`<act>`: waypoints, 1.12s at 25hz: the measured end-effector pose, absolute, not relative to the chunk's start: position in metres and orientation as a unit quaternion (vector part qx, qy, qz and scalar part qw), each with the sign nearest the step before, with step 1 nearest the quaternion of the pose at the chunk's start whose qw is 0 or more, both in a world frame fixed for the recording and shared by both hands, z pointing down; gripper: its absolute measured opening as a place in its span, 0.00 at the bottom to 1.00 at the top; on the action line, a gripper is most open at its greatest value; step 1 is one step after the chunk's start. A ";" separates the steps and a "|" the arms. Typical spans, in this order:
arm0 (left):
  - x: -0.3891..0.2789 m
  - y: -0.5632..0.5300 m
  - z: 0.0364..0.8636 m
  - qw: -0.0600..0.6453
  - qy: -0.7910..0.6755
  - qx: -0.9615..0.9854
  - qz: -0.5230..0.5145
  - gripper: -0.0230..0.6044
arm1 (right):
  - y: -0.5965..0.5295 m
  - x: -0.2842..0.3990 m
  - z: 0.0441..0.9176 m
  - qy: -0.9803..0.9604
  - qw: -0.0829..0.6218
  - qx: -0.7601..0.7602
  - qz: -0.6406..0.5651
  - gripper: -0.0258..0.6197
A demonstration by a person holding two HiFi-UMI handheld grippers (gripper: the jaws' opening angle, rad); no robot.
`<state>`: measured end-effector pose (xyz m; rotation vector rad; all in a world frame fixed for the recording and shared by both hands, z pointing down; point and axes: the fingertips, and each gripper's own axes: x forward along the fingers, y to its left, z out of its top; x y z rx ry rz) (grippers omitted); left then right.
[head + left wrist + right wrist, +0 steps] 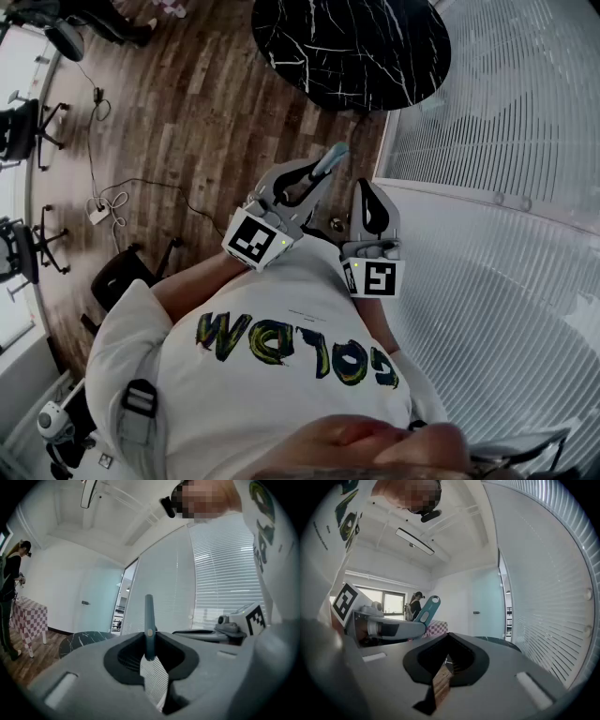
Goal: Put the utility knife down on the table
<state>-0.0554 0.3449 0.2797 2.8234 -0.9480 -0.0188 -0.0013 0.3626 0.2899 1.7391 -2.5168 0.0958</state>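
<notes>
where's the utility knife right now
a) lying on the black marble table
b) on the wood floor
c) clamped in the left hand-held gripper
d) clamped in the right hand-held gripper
c: the left gripper view shows the teal utility knife standing pinched between the jaws of the left hand-held gripper. In the head view it sticks out of that gripper, above the floor and short of the black table.
</notes>
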 end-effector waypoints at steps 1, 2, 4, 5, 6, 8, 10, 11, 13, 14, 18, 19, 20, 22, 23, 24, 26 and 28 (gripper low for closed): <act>-0.053 0.347 0.281 0.079 -0.315 0.946 -0.005 0.15 | 0.363 0.001 0.289 -0.821 0.040 0.569 0.031 0.04; -0.050 0.349 0.283 0.078 -0.313 0.947 -0.004 0.15 | 0.364 0.004 0.289 -0.820 0.039 0.571 0.031 0.04; -0.045 0.351 0.285 0.077 -0.311 0.947 -0.002 0.15 | 0.366 0.009 0.287 -0.819 0.035 0.572 0.031 0.04; -0.043 0.352 0.286 0.078 -0.310 0.947 0.000 0.15 | 0.367 0.011 0.286 -0.819 0.032 0.572 0.030 0.04; -0.040 0.351 0.288 0.077 -0.310 0.948 0.002 0.15 | 0.368 0.014 0.286 -0.819 0.030 0.572 0.028 0.04; -0.033 0.352 0.292 0.074 -0.309 0.948 0.005 0.15 | 0.370 0.020 0.289 -0.818 0.031 0.574 0.026 0.04; -0.024 0.353 0.293 0.074 -0.309 0.948 0.002 0.15 | 0.369 0.027 0.294 -0.815 0.032 0.578 0.029 0.04; -0.021 0.353 0.292 0.075 -0.308 0.948 -0.001 0.15 | 0.367 0.030 0.296 -0.814 0.031 0.579 0.034 0.04; -0.017 0.351 0.289 0.073 -0.306 0.949 -0.004 0.15 | 0.364 0.034 0.297 -0.813 0.027 0.580 0.045 0.04; -0.016 0.349 0.288 0.071 -0.306 0.950 -0.001 0.15 | 0.362 0.036 0.297 -0.814 0.027 0.579 0.047 0.04; -0.011 0.326 0.293 0.073 -0.314 0.947 0.001 0.15 | 0.342 0.042 0.307 -0.817 0.028 0.573 0.059 0.04; -0.010 0.320 0.296 0.076 -0.316 0.946 0.000 0.15 | 0.336 0.042 0.311 -0.817 0.029 0.572 0.063 0.04; -0.009 0.314 0.301 0.080 -0.316 0.945 0.002 0.15 | 0.330 0.042 0.315 -0.818 0.032 0.571 0.066 0.04; -0.006 0.299 0.309 0.088 -0.315 0.945 0.006 0.15 | 0.315 0.044 0.321 -0.819 0.039 0.568 0.069 0.04; -0.005 0.289 0.312 0.091 -0.315 0.945 0.007 0.15 | 0.305 0.045 0.323 -0.819 0.044 0.568 0.070 0.04; -0.004 0.279 0.314 0.094 -0.314 0.945 0.008 0.15 | 0.296 0.048 0.324 -0.818 0.048 0.569 0.071 0.04; -0.003 0.257 0.317 0.096 -0.311 0.946 0.013 0.15 | 0.275 0.052 0.322 -0.815 0.054 0.572 0.070 0.04; -0.002 0.232 0.314 0.097 -0.312 0.945 0.010 0.15 | 0.251 0.055 0.319 -0.814 0.059 0.574 0.069 0.04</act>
